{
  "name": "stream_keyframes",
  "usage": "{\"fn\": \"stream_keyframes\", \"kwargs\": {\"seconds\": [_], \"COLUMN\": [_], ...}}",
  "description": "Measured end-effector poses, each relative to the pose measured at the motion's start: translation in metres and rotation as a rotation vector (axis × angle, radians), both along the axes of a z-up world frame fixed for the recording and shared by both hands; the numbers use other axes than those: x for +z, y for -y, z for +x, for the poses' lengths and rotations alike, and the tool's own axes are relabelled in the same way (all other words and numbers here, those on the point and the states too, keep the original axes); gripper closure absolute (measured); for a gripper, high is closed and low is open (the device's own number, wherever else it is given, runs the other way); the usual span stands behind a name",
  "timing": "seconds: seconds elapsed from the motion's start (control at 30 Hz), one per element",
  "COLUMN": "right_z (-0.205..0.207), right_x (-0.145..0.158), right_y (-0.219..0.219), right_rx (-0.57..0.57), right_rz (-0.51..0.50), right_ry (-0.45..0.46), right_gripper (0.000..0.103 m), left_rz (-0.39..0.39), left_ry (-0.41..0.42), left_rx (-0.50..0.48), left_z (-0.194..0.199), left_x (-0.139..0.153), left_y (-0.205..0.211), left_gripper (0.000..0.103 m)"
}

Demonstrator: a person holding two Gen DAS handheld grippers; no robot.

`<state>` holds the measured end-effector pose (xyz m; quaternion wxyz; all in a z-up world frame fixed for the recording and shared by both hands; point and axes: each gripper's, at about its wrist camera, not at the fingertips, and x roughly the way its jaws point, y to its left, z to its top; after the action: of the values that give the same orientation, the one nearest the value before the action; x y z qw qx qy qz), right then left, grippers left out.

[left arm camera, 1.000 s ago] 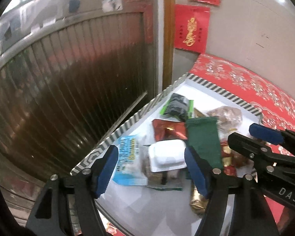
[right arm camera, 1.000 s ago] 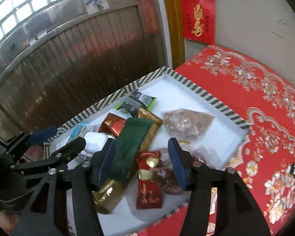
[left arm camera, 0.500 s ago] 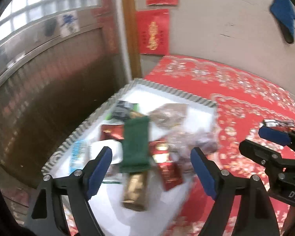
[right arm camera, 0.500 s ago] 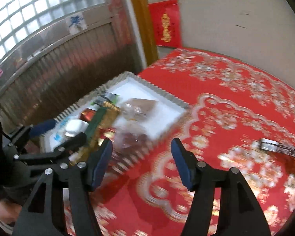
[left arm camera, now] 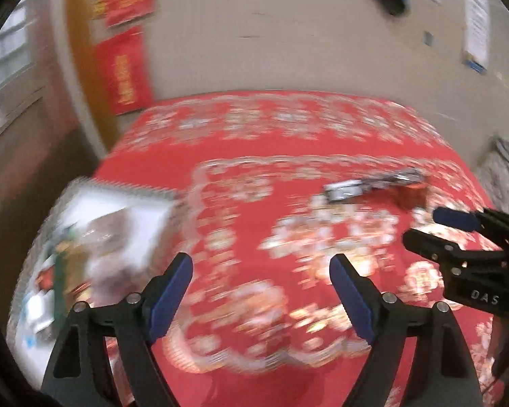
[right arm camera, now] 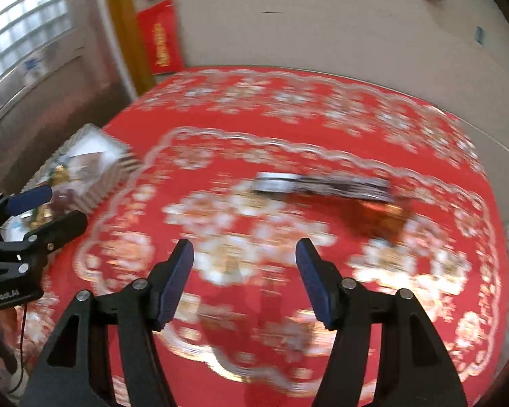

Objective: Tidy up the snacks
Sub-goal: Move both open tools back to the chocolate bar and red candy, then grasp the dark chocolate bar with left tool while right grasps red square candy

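Note:
A white tray (left arm camera: pixel 129 191) with a striped rim holds several snack packets at the left of the red patterned tablecloth (left arm camera: pixel 254 142). On the cloth to the right lie a long silver and dark packet (right arm camera: pixel 322 185) and, touching it, a brown-orange packet (right arm camera: pixel 376 217); both also show blurred in the left wrist view, the long packet (left arm camera: pixel 363 186) and the brown one (left arm camera: pixel 413 196). My left gripper (left arm camera: pixel 261 288) is open over bare cloth. My right gripper (right arm camera: pixel 247 268) is open too, short of the two packets, with nothing between its fingers.
A beige wall with red paper hangings (right arm camera: pixel 159 40) stands behind the table. A window and a dark metal shutter (right arm camera: pixel 34 108) are at the left. The table's right edge (right arm camera: pixel 505 210) lies just beyond the packets. In the right wrist view the left gripper (right arm camera: pixel 61 207) shows beside the tray (right arm camera: pixel 118 169).
Both grippers have swung from over the tray out across the cloth toward the two loose packets. The tray has slid to the left edge of both views. Both pairs of jaws stand wider.

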<state>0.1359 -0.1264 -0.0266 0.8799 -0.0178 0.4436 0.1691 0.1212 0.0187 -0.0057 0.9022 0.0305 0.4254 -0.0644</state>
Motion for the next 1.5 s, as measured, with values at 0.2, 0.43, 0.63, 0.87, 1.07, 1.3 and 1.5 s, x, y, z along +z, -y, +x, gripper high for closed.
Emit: {"fn": "stream_keyframes", "kwargs": {"seconds": [0.2,0.43,0.63,0.87,1.07,1.3,1.5], "right_z": [0.012,0.021,0.03,0.035,0.039,0.041,0.043], "right_x": [-0.006,-0.015,-0.026,-0.033,-0.035,-0.032,-0.033], "right_y": [0.063,0.111,0.133,0.138,0.134,0.13,0.133], "right_rx": [-0.085,-0.153,-0.183,-0.191,-0.184,-0.173,-0.177], "right_rz": [-0.024,-0.011,0.013,0.016,0.003,0.008,0.011], "right_ry": [-0.013,-0.03,-0.059,-0.068,-0.071,-0.061,-0.062], "right_gripper": [0.041,0.041,0.041,0.041,0.041,0.041,0.041], "left_rz": [-0.012,0.036,0.122,0.148,0.168,0.186,0.191], "left_ry": [-0.05,-0.088,-0.062,-0.076,-0.099,-0.087,-0.09], "left_rx": [-0.197,-0.38,-0.536,-0.593,-0.601,-0.6,-0.599], "left_z": [0.046,0.095,0.109,0.123,0.128,0.128,0.128], "left_x": [-0.013,-0.03,-0.046,-0.057,-0.066,-0.07,-0.072], "left_y": [0.063,0.107,0.127,0.141,0.148,0.151,0.152], "left_gripper": [0.019,0.019,0.019,0.022,0.03,0.03,0.033]}}
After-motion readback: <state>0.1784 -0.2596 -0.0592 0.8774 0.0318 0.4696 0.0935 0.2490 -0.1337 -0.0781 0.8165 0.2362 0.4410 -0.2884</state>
